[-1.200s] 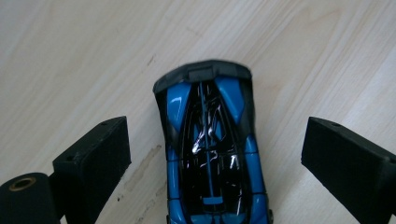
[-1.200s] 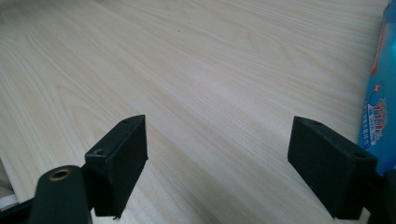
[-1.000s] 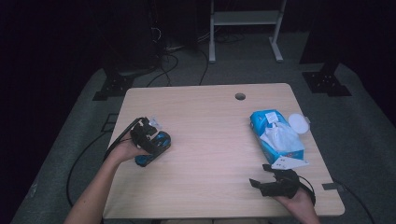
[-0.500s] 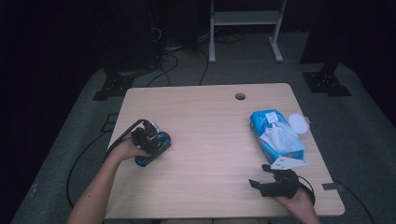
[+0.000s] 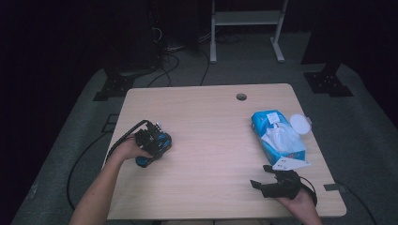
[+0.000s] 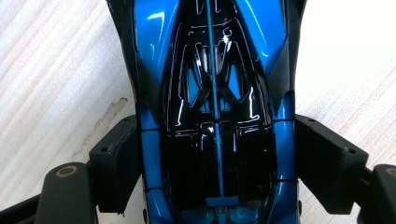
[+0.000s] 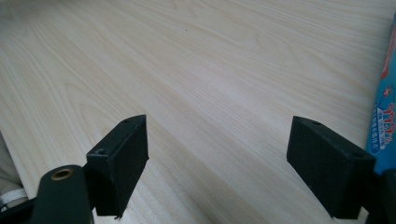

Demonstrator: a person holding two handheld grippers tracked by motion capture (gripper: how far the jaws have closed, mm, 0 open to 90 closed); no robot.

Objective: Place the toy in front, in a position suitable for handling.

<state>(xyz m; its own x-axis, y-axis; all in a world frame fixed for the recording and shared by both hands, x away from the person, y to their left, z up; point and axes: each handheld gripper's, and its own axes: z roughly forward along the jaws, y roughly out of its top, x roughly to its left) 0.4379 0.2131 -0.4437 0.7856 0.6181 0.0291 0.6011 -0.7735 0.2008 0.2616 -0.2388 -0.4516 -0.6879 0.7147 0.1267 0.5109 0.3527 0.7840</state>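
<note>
The left tool (image 6: 215, 154) was clamped on the blue toy car (image 6: 215, 93) on the desk (image 5: 211, 136) — the right tool (image 7: 215, 163) rested with jaws apart.

Table (image 5: 211, 122) centre bare, wide passage between both sides. Wipes pack (image 5: 278, 137) with white lid (image 5: 300, 123) blocks right edge, just ahead of right tongs (image 5: 261, 177). Toy car (image 5: 155, 147) occupies left side.

The high view is soft and slightly blurred: the table (image 5: 211, 131) is evenly lit from above while the surrounding floor falls into near-black. Bright streaks of glare cross the glossy toy car (image 6: 215, 116), possibly from overhead lamps. The right gripper view is dimmer, with blurred edges.
</note>
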